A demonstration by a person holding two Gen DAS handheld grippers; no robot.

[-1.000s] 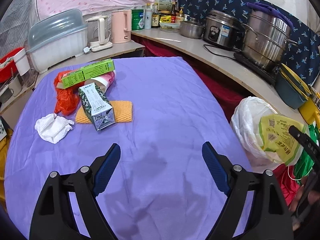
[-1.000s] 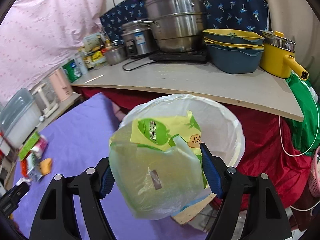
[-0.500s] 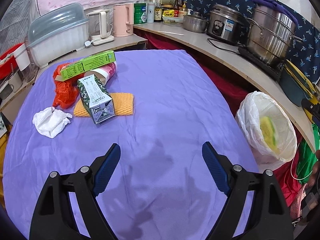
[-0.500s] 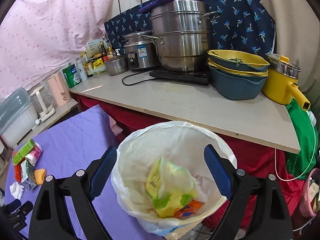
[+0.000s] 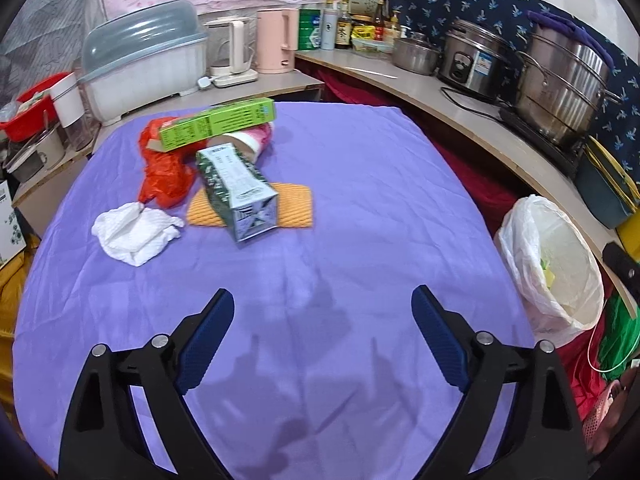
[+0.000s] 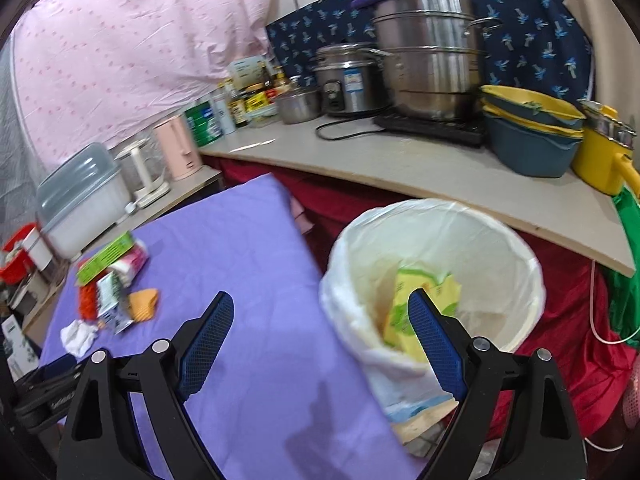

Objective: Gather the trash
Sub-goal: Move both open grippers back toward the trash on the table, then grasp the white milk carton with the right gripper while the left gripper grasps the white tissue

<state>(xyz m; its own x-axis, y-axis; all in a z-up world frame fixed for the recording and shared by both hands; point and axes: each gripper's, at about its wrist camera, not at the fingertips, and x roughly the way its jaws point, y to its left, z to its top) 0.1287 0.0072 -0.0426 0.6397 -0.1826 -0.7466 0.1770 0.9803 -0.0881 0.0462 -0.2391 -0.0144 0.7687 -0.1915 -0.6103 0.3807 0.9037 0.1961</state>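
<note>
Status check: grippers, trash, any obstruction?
Left gripper and right gripper open, empty. Yellow bag in bin; carton, tissue on table. Nothing blocking.

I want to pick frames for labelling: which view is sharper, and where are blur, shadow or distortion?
Left wrist view: sharp; milk carton print readable, gripper shadows fall on the purple cloth, counter edge bowed by fisheye. Right wrist view: motion-blurred, trash pile and lined bin smeared.
</note>
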